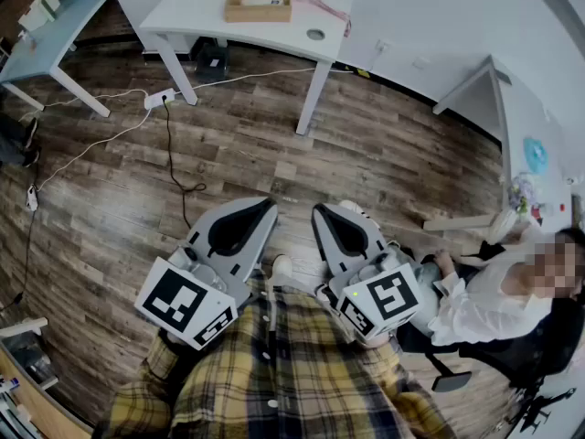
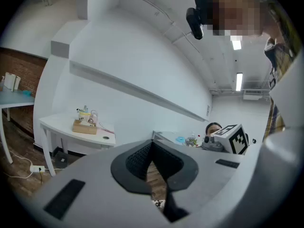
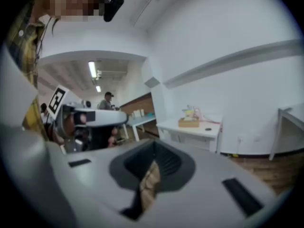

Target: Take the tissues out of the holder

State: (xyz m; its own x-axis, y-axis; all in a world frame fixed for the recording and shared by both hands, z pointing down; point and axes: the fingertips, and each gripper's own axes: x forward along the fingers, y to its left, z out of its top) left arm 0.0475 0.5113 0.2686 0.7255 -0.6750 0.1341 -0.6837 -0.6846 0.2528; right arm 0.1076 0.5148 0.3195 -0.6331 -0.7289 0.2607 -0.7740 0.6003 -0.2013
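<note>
Head view: holds left tool and right tool clenched on nothing near the body, well apart from the wooden tissue holder on the white counter straight ahead. Left gripper view: places the wooden tissue holder far off, left of the shut jaws. Right gripper view: places it right of jaws likewise pressed together, so probably calls for a long forward approach, left tool slightly nearer.

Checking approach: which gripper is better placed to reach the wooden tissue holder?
Left, probably: the left gripper lines up with the wooden tissue holder in the head view; the right gripper sits off to the side.
</note>
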